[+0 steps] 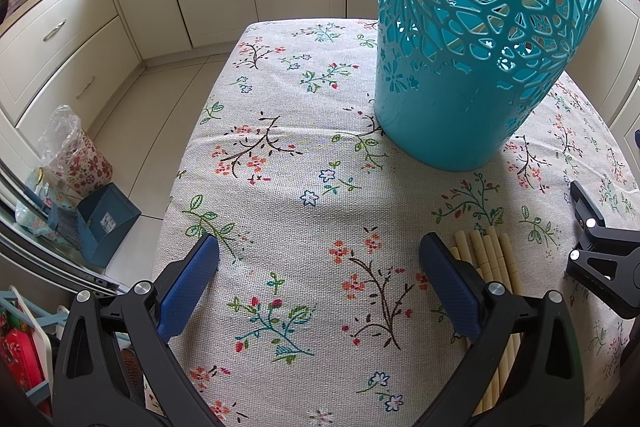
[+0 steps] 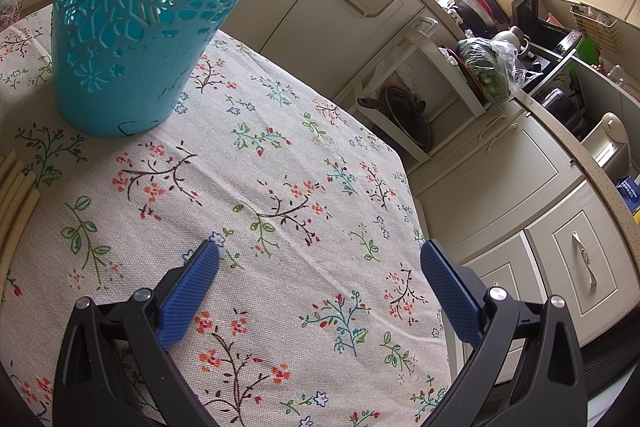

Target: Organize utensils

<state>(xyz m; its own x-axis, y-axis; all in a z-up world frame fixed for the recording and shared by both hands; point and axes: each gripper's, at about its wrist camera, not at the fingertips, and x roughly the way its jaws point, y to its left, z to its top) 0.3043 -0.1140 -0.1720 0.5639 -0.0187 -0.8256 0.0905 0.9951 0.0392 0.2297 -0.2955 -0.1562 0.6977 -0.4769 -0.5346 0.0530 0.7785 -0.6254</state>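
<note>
I see teal holder (image 1: pixel 472 39) upright on tablecloth (image 1: pixel 304 155); chopsticks (image 1: pixel 496 259) near its base; left gripper (image 1: pixel 320 287) and right gripper (image 2: pixel 320 291) both spread wide, empty.

the surface (image 1: pixel 304 163) wears a coarse woven cloth, matt, printed with flowers. the teal holder (image 1: pixel 472 67) looks like smooth moulded plastic with a slight sheen, pierced in lace patterns. the chopsticks (image 1: pixel 492 259) look like pale matt bamboo. the left tongs (image 1: pixel 320 259) and right tongs (image 2: pixel 320 259) have black plastic arms with ribbed blue pads (image 2: pixel 188 295).
</note>
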